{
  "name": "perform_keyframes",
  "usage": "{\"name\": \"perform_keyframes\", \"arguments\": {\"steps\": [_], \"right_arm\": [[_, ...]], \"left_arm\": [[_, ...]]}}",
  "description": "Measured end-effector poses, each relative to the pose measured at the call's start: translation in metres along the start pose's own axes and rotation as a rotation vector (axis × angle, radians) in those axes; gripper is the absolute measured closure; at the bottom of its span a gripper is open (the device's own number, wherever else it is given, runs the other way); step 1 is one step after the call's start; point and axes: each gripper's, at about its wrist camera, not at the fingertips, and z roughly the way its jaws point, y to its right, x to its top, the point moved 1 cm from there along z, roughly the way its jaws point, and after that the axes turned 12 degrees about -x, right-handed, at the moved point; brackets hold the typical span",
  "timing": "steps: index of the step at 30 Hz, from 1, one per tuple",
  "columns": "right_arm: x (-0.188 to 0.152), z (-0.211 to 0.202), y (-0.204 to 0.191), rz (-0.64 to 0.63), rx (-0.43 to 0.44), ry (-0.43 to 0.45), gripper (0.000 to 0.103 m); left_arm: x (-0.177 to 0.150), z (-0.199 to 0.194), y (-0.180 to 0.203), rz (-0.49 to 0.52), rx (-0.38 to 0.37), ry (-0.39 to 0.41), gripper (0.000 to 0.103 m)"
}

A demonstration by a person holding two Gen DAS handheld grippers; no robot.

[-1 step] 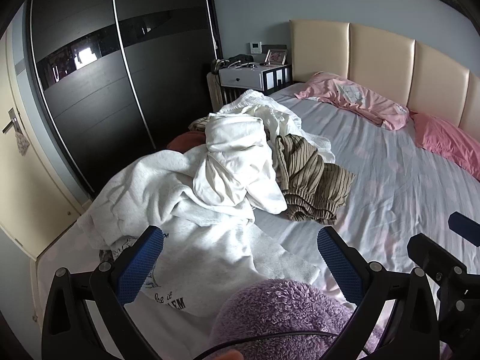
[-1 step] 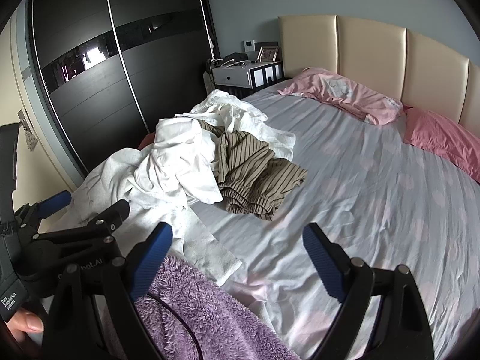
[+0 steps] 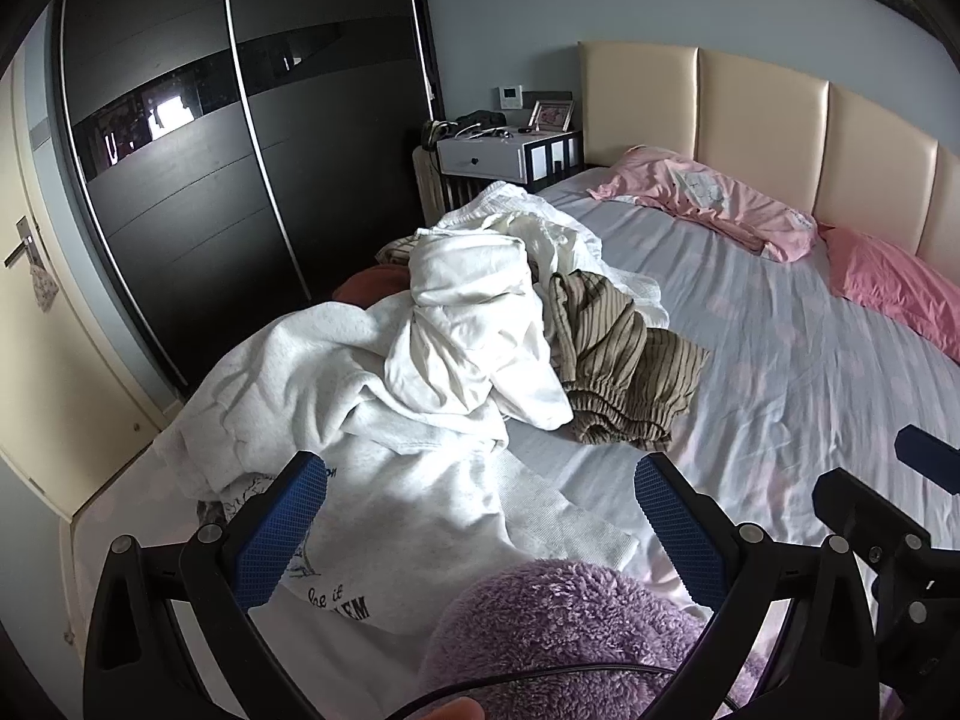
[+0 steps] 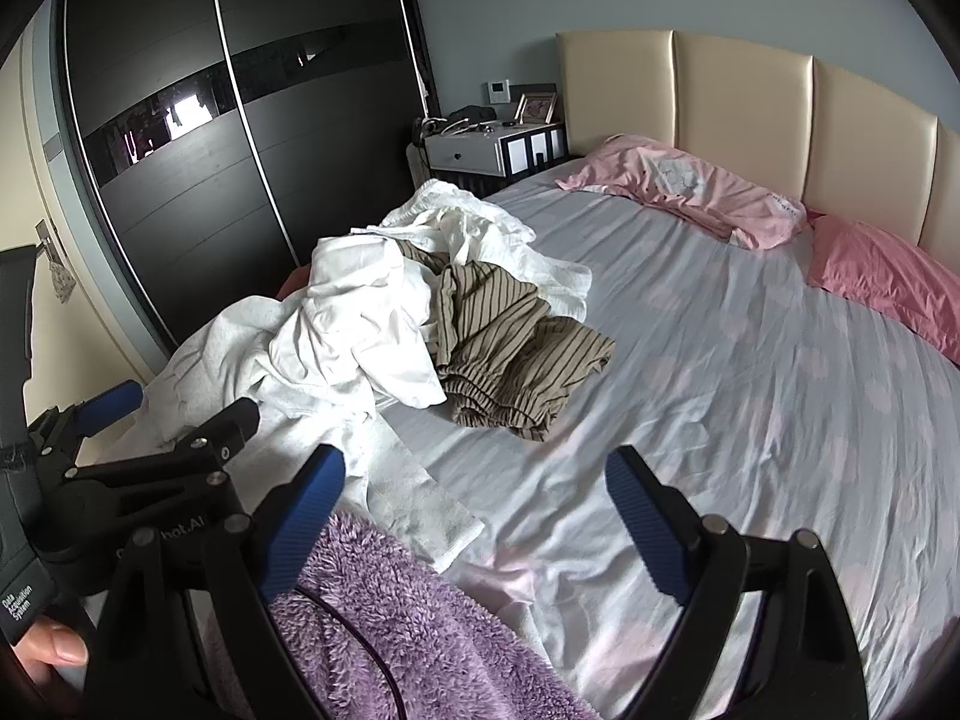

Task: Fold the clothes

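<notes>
1. The bed (image 4: 750, 372) carries everything; its right half is bare sheet, which would give room to spread a garment flat, while two pink pillows (image 4: 690, 192) sit up by the headboard (image 3: 762, 114).
2. The clothes lie in one loose, unfolded heap (image 3: 456, 330) along the bed's left side, near the black wardrobe (image 3: 210, 180).
3. A white printed sweatshirt (image 3: 384, 504) is the broadest piece, spilling toward the foot of the bed, so it looks the handiest to pick up.
4. A brown striped garment (image 4: 510, 354) lies bunched at the heap's right edge, partly under white cloth.
5. A purple fleecy piece (image 3: 558, 630) sits nearest, just under both tools.
6. The left gripper (image 3: 480, 534) hovers over the sweatshirt, fingers wide apart, holding and touching nothing.
7. The right gripper (image 4: 474, 522) hangs above the bare sheet, fingers likewise spread, empty.
</notes>
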Motion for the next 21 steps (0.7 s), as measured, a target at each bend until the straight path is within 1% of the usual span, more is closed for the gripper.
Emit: {"name": "perform_keyframes", "arguments": {"steps": [3,4,6,9,16,21], "right_arm": [[0.000,0.000,0.003,0.004,0.001,0.002,0.014],[0.000,0.000,0.004,0.006,0.002,0.003,0.014],[-0.001,0.000,0.006,0.009,0.003,0.004,0.014],[-0.001,0.001,0.009,0.013,0.004,0.007,0.014],[-0.002,0.000,0.010,0.025,-0.003,0.012,0.014],[-0.001,-0.001,0.011,0.023,-0.006,0.018,0.014]], "left_arm": [[-0.001,0.000,0.003,-0.003,-0.007,-0.015,0.000],[0.001,0.000,0.004,-0.001,0.005,-0.017,0.000],[0.002,-0.004,0.002,-0.005,0.043,0.008,0.000],[0.000,-0.002,0.008,0.010,0.054,0.014,0.000],[0.002,-0.010,0.014,-0.001,0.045,0.061,0.000],[0.003,-0.010,0.019,0.018,0.029,0.059,0.000]]}}
